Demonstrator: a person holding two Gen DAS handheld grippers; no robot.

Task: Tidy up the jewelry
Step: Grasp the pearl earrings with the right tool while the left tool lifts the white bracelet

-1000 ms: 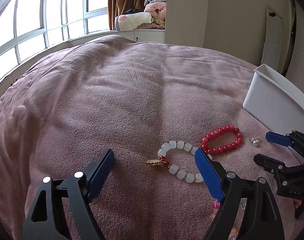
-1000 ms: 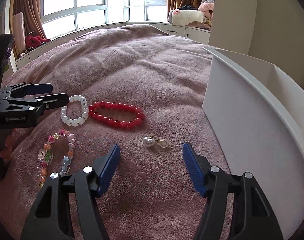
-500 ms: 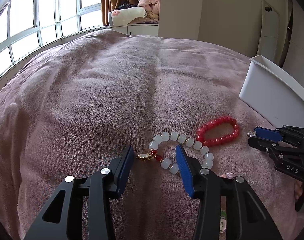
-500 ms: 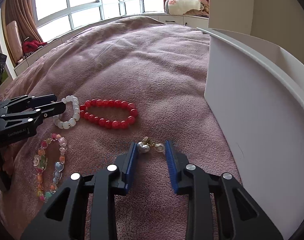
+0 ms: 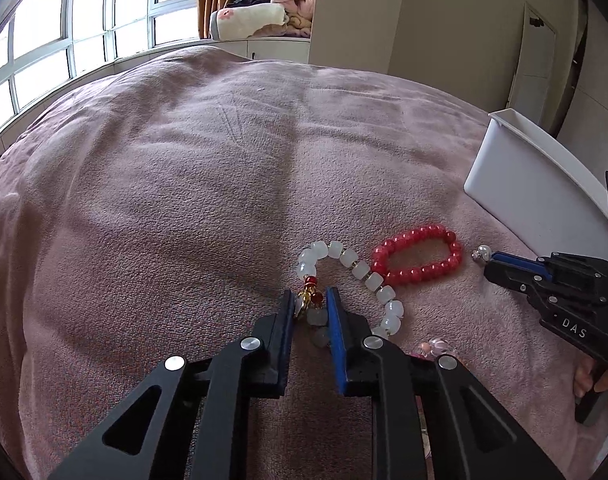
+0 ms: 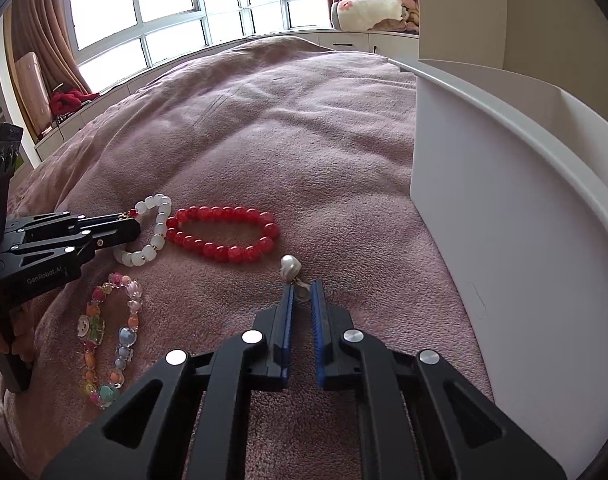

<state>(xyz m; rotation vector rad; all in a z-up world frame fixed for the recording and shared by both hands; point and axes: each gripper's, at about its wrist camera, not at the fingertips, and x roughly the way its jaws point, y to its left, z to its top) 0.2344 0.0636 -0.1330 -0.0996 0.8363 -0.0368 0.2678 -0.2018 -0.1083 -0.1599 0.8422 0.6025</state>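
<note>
- Pickup step: left tool (image 5: 311, 304) pinched on white bead bracelet (image 5: 353, 264); right tool (image 6: 302, 300) nipping pearl earring (image 6: 291, 267).
- Next, likely: lift both, carry to white bin (image 6: 523, 208).

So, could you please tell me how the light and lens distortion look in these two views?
Left wrist view: soft daylight from the windows, faint shadows on the blanket, the bed bulging from fisheye, the white bracelet sharp. Right wrist view: windows blown out white, the white bin wall curved by the lens, the pearl earring in focus.
</note>
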